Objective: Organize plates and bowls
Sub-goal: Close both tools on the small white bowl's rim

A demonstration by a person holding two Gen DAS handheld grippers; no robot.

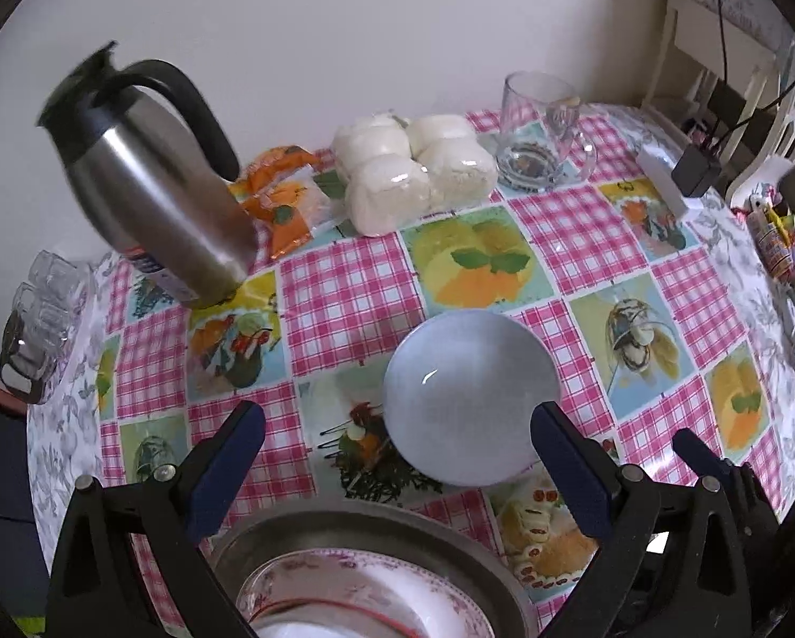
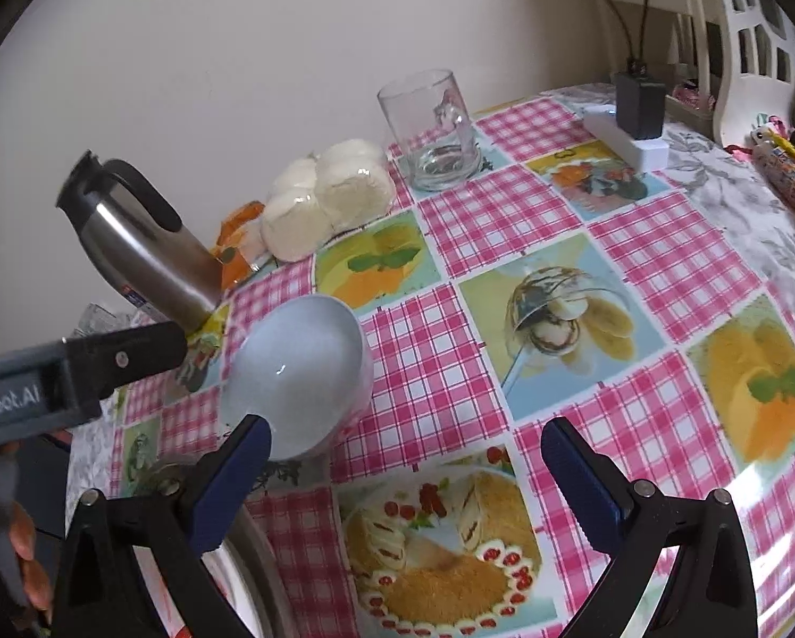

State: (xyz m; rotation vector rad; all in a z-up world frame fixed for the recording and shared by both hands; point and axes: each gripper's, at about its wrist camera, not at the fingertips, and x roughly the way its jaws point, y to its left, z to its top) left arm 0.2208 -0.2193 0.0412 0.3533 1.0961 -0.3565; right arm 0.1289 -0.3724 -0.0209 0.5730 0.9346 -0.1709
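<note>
A pale blue-white bowl (image 1: 471, 396) stands upright on the checked tablecloth, between and just beyond the fingertips of my open left gripper (image 1: 397, 420). Below that gripper lies a metal tray (image 1: 498, 558) holding a white plate with a pink floral rim (image 1: 440, 595). In the right wrist view the same bowl (image 2: 299, 372) sits at the left, its near rim by the left fingertip of my open right gripper (image 2: 405, 438), which holds nothing. The left gripper's black body (image 2: 78, 367) reaches in from the left there, and the tray edge (image 2: 253, 542) shows at bottom left.
A steel thermos jug (image 1: 158, 191) stands at the back left beside orange snack packets (image 1: 280, 196) and a bag of white buns (image 1: 413, 170). A glass mug (image 1: 541, 133), a white power strip with adapter (image 1: 679, 175), glasses (image 1: 41, 308) at the left edge and a white chair (image 2: 748, 42) surround the table.
</note>
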